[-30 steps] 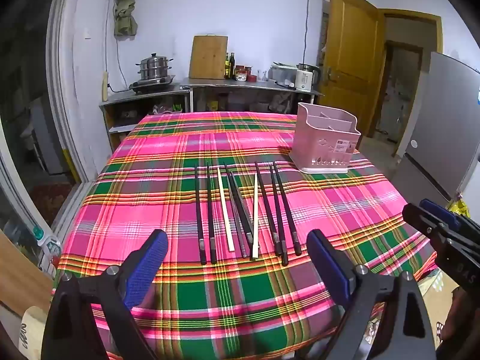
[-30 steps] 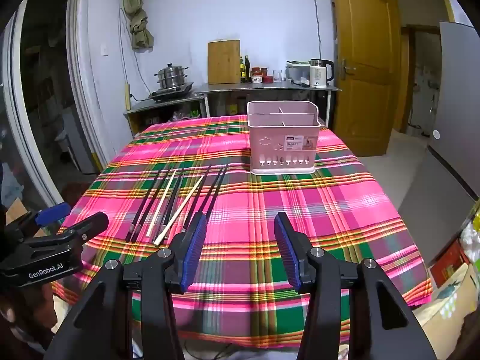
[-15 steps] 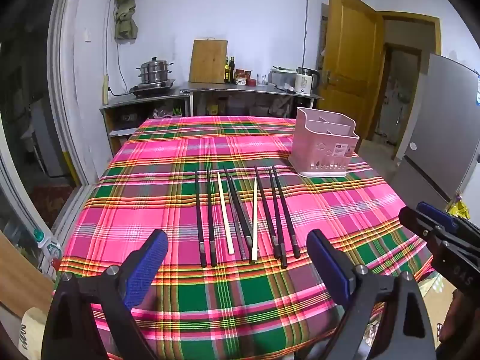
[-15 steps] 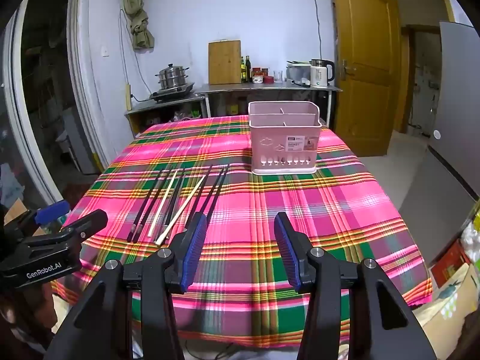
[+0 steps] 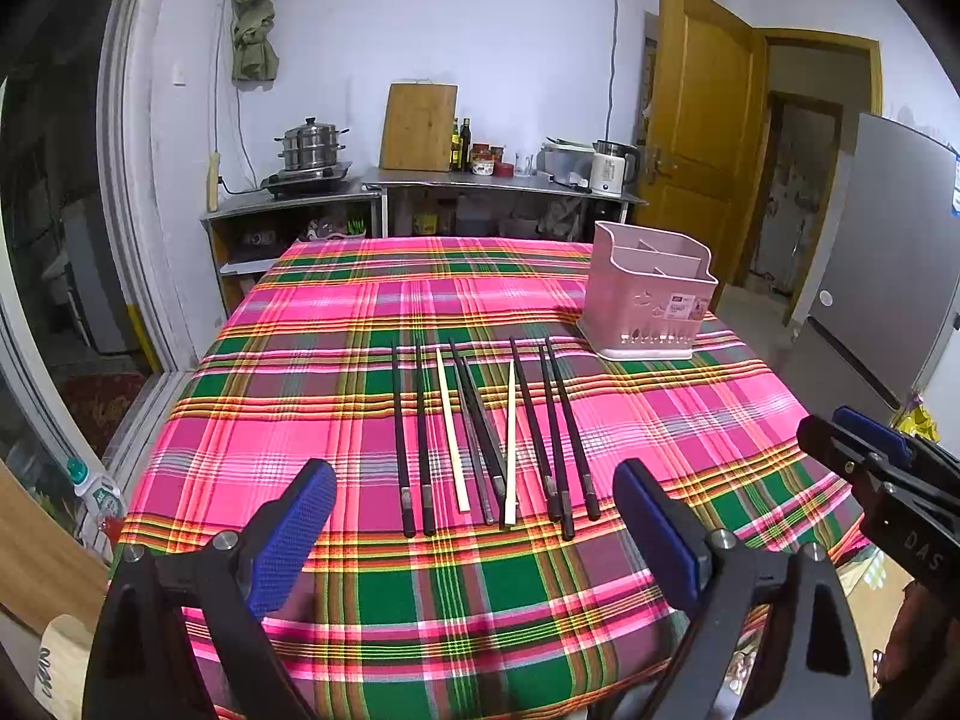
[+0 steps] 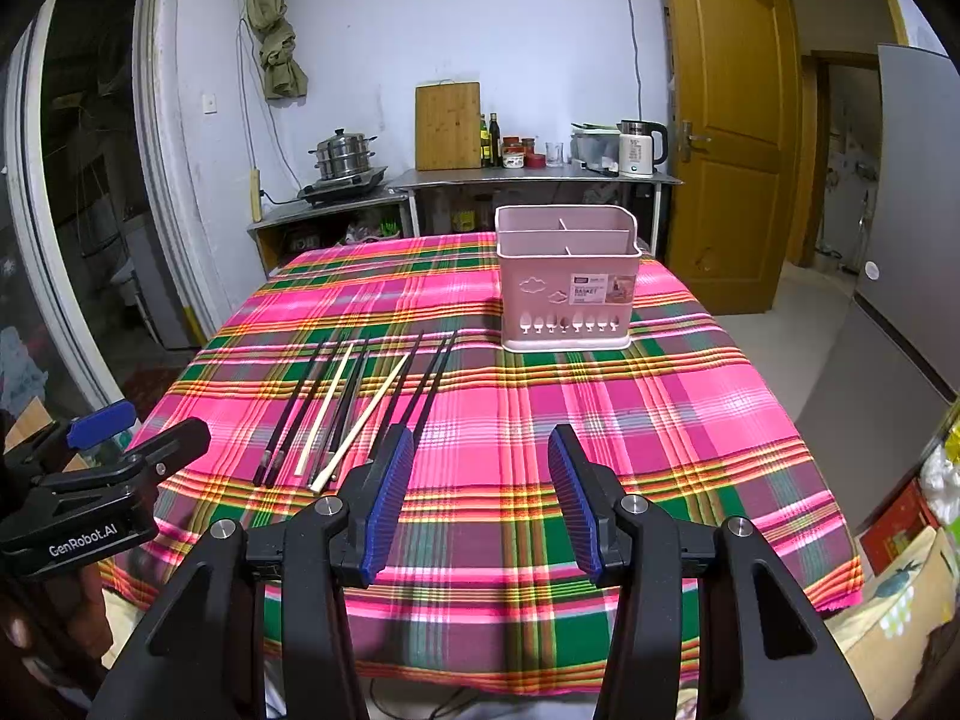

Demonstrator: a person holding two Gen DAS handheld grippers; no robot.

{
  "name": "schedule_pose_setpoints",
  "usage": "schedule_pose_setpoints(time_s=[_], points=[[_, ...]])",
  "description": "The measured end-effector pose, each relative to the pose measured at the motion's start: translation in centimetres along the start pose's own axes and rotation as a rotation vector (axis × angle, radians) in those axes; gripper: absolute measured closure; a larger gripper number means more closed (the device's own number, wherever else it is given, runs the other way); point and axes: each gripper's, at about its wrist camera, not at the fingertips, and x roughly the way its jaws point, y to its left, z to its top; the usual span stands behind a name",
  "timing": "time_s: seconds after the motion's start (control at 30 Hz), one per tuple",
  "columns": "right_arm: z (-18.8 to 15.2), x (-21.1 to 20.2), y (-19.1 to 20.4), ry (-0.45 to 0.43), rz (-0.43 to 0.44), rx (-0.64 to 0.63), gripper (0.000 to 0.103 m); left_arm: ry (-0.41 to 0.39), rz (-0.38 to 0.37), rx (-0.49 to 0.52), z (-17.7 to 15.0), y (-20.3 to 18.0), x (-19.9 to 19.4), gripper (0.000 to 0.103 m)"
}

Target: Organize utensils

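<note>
Left gripper (image 5: 474, 531) wide apart, empty; right gripper (image 6: 480, 498) apart, empty, above tablecloth (image 6: 600, 396).

Pink holder (image 6: 567, 288); pink-green plaid tablecloth (image 6: 600, 396)

The worktop is covered by a woven pink-and-green plaid cloth (image 5: 300, 420). Matt black chopsticks (image 5: 420, 438) and pale wooden chopsticks (image 5: 451, 438) are laid on it. A smooth pink plastic utensil basket (image 6: 567, 288) is seen; ribbed blue rubbery pads (image 6: 384, 504) line black plastic jaws.

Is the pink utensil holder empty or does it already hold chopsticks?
Empty, as far as visible: nothing sticks out of the pink utensil holder, and the chopsticks all lie flat on the tablecloth.
</note>
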Motion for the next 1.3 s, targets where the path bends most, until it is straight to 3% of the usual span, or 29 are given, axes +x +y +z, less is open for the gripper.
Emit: schedule_pose_setpoints(time_s=[1.3], points=[[-0.02,-0.29,-0.13,0.002,-0.007,0.002,0.055,-0.001,-0.001,-0.004,-0.03,0.06,-0.07,0.009]])
